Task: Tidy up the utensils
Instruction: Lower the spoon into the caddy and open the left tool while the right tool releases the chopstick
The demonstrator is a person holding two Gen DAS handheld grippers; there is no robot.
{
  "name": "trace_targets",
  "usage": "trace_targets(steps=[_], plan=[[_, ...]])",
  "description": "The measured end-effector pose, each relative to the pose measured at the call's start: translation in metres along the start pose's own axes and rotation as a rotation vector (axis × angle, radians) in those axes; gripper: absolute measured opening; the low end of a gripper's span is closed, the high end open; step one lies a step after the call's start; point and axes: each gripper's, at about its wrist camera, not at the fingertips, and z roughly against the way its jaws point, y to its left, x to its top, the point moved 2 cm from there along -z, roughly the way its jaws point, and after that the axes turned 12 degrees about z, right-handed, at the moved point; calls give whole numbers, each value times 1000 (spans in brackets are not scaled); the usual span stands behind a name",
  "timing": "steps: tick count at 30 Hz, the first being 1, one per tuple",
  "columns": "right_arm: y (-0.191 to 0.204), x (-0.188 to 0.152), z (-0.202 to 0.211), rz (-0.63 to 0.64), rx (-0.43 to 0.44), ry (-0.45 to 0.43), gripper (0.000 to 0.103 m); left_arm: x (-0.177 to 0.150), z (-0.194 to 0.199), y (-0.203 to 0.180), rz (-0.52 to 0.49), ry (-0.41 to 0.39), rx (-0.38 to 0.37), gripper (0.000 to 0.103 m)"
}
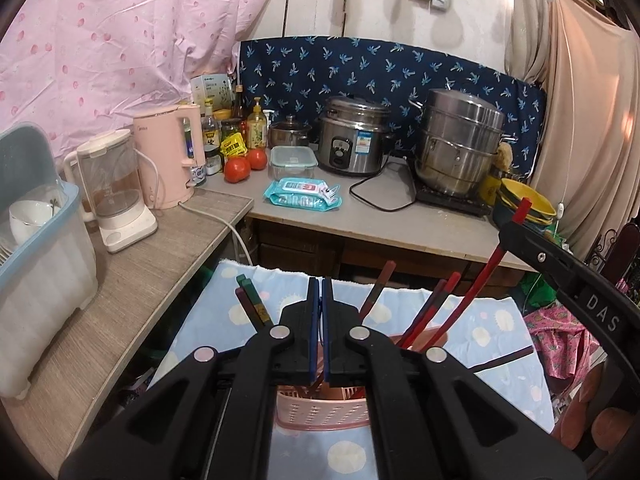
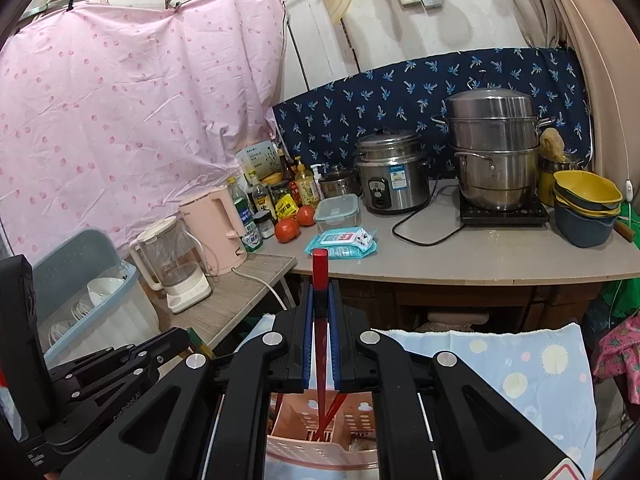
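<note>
A pink perforated utensil holder (image 1: 320, 414) (image 2: 298, 420) stands on a light blue patterned cloth (image 1: 484, 320) (image 2: 520, 364), right under both grippers. Several red chopsticks (image 1: 438, 310) and a few dark ones (image 1: 252, 304) lean out of it. My right gripper (image 2: 321, 286) (image 1: 518, 222) is shut on one red chopstick (image 2: 320, 264) (image 1: 490, 268), which slants down with its lower end inside the holder. My left gripper (image 1: 320, 284) (image 2: 120, 364) hovers over the holder, shut, with nothing visible between its pads.
Behind the cloth runs a counter (image 2: 480, 256) with a rice cooker (image 1: 352, 140), a steel steamer pot (image 1: 460, 140), stacked yellow and blue bowls (image 2: 588, 204), a wipes pack (image 1: 304, 196), tomatoes and bottles. At left stand a pink kettle (image 1: 168, 156), a blender jug (image 1: 116, 192) and a blue dish box (image 1: 36, 216).
</note>
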Motion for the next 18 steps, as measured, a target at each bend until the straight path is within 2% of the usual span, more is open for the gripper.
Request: trace_targets(steps=[18], plan=[[2, -30, -27, 7, 2, 88, 7, -21, -32, 15, 24, 71, 47, 1]])
